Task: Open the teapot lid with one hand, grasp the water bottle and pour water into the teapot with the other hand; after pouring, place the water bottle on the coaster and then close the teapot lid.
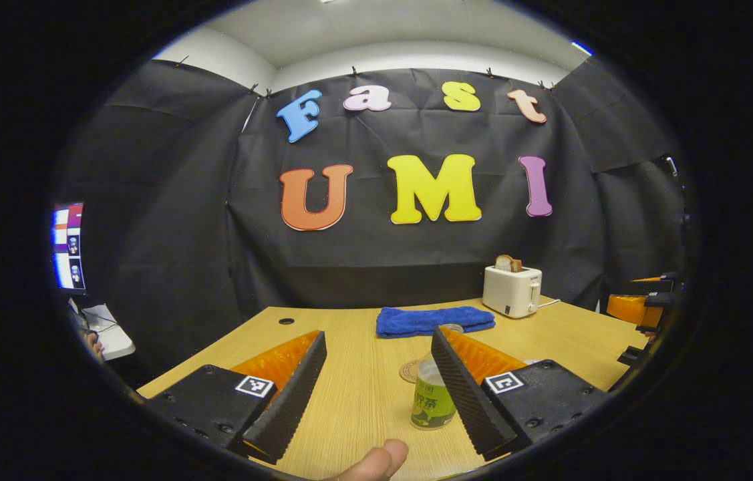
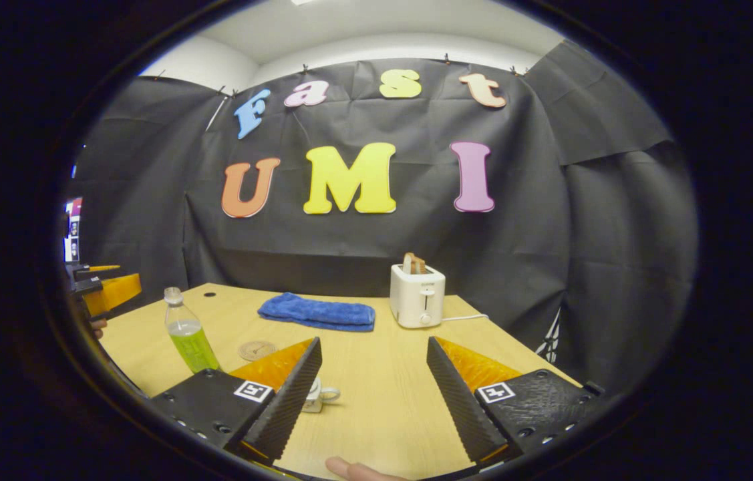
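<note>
Nothing's been grabbed yet: the left gripper has its fingers spread wide and empty, lined up on the one clear plastic bottle of green drink standing just in front of the single round cork coaster, probably so the put-down afterwards is a short hop. The right gripper is likewise wide open and empty near the tabletop's front edge, with one small white teapot peeking out beside its left finger. Along the far edge sit one folded blue towel and one white toaster with toast in it.
</note>
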A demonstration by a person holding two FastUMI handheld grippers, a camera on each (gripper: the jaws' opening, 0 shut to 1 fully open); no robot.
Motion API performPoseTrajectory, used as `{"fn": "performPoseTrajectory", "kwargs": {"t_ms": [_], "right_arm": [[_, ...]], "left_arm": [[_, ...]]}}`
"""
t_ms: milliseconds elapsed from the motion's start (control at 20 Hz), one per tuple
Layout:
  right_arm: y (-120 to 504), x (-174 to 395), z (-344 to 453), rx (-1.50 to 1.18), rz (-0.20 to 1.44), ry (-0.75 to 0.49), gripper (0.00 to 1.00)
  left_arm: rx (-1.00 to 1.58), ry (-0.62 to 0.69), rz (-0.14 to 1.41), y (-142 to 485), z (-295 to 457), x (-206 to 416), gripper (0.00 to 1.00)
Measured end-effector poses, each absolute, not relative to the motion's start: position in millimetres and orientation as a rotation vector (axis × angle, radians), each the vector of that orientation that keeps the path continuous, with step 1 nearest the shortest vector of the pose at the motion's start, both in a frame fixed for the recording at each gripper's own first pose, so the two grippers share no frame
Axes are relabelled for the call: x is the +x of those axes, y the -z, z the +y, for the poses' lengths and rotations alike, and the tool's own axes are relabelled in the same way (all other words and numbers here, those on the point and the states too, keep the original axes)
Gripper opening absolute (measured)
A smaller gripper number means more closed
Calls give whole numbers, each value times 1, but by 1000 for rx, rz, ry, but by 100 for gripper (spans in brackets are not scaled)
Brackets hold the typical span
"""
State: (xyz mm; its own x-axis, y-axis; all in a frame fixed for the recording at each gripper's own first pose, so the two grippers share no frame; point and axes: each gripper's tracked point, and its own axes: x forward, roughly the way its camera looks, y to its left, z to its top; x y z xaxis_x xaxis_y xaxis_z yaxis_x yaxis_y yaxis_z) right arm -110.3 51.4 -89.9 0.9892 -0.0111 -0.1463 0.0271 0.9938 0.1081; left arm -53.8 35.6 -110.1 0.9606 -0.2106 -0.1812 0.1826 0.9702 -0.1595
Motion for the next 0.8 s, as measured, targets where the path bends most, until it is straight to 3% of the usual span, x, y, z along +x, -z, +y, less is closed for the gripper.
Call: {"fn": "performPoseTrajectory", "kwargs": {"t_ms": [600, 650, 800], "right_arm": [[120, -67, 112, 176, 123, -81, 95], [128, -60, 118, 133, 124, -86, 92], [148, -43, 139, 91, 160, -115, 95]], "left_arm": [[-142, 257, 214, 131, 10, -61, 99], [-138, 256, 206, 130, 12, -61, 99], [-141, 263, 194, 132, 12, -60, 99]]}}
